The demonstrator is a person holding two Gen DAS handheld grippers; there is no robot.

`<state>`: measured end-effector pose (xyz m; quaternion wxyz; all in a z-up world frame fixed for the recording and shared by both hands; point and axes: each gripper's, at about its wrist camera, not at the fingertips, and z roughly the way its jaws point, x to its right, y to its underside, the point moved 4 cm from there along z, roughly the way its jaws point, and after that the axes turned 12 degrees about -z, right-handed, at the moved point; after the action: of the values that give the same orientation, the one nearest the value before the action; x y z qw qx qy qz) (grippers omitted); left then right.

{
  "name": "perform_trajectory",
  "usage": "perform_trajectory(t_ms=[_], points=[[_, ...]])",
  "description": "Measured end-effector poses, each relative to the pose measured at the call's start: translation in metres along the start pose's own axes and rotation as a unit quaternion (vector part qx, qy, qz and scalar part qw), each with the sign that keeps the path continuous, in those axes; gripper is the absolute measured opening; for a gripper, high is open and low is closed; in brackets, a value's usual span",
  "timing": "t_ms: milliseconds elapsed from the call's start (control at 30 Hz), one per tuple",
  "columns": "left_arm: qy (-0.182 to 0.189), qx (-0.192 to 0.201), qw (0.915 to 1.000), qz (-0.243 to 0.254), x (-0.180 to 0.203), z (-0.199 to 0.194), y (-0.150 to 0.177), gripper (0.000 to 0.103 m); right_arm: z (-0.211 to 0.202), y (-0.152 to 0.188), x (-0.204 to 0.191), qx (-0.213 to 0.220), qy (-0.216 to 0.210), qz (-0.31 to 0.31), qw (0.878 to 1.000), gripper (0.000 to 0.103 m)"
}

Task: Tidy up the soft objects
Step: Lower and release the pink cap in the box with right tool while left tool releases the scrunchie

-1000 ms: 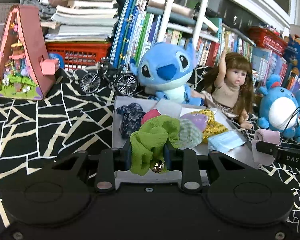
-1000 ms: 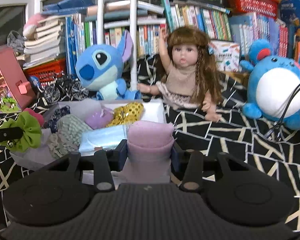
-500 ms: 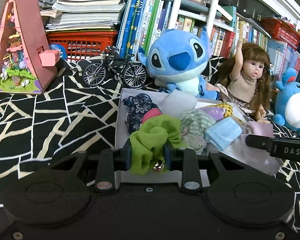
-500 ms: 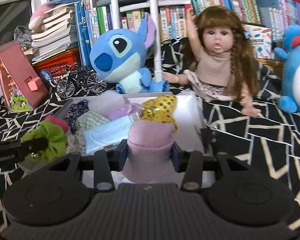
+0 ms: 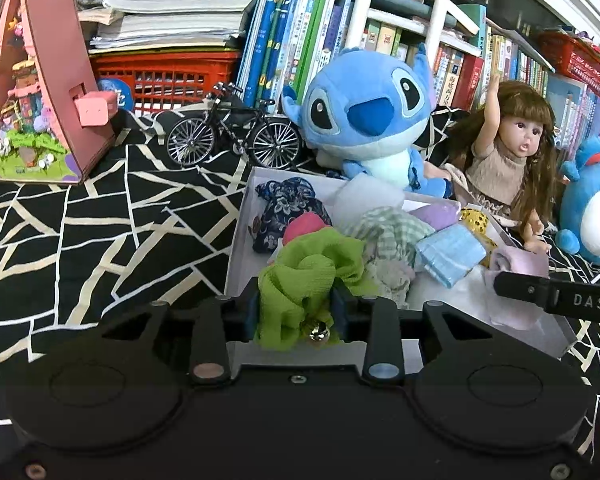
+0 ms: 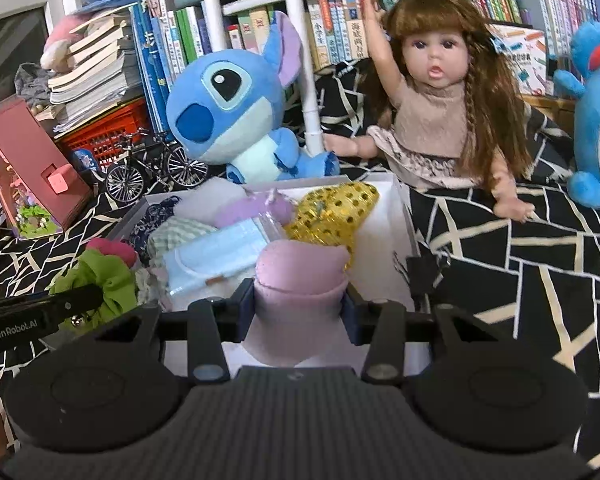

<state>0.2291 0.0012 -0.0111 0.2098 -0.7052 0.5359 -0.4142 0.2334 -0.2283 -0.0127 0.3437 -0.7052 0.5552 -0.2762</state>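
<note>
Jaws opening: left gripper [image 5: 296, 312], one green scrunchie [image 5: 300, 280]; right gripper [image 6: 300, 312], one pink cloth [image 6: 300, 276].

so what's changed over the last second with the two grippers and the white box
Both grippers closed in on the shallow white box, which now looms larger. The left gripper carries the green ruffled scrunchie with jaws opening around it. The right gripper stays clamped on the pink folded cloth. The box's contents and surrounding toys kept their places.

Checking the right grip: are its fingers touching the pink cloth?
Touching. The right wrist view shows the pink cloth pinched between both fingers, no gap at either side.
</note>
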Motion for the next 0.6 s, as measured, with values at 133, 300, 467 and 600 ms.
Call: perform_trajectory(t_ms=[133,300,467,600], points=[[-0.002,-0.004,1.0000,0.001,-0.001,-0.001,0.002,0.036,-0.001,0.007,0.004,-0.008,0.002,-0.001,1.000,0.051],[0.002,0.000,1.0000,0.008,0.001,-0.007,0.004,0.044,-0.003,0.014,0.010,-0.008,-0.005,0.013,1.000,0.058],[0.004,0.012,0.9998,0.013,0.004,-0.016,0.004,0.058,-0.009,0.015,0.011,0.001,-0.010,0.014,1.000,0.073],[0.005,0.020,0.9997,0.015,0.005,-0.026,0.003,0.067,-0.018,0.014,0.009,0.012,-0.012,0.012,1.000,0.078]])
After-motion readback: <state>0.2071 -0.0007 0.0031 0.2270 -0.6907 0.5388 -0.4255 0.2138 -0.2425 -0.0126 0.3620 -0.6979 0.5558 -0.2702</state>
